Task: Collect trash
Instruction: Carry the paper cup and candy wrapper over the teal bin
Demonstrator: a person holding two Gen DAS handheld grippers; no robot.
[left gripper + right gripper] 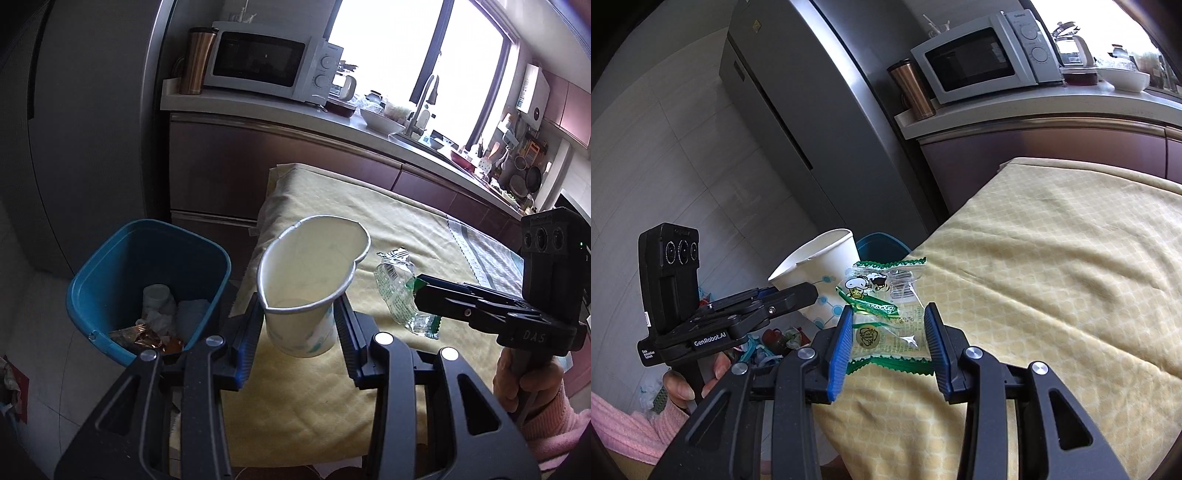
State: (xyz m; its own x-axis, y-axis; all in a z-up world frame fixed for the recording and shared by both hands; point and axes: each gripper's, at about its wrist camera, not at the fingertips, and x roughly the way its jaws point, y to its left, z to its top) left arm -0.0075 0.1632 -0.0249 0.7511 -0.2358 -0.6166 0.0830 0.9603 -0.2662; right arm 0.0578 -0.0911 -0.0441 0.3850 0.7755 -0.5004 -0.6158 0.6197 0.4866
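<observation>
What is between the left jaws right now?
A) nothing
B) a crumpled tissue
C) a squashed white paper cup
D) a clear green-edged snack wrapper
C: the left gripper is shut on the paper cup, whose rim is pinched out of round, beside the blue bin.

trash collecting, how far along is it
Done: the blue bin already holds crumpled tissues and a brown wrapper. In hand: the left hand-held gripper squeezes a dented paper cup, lifted near the bin but not yet over it. The right hand-held gripper straddles the green snack wrapper on the yellow tablecloth. Left: drop the cup, bin the wrapper.
</observation>
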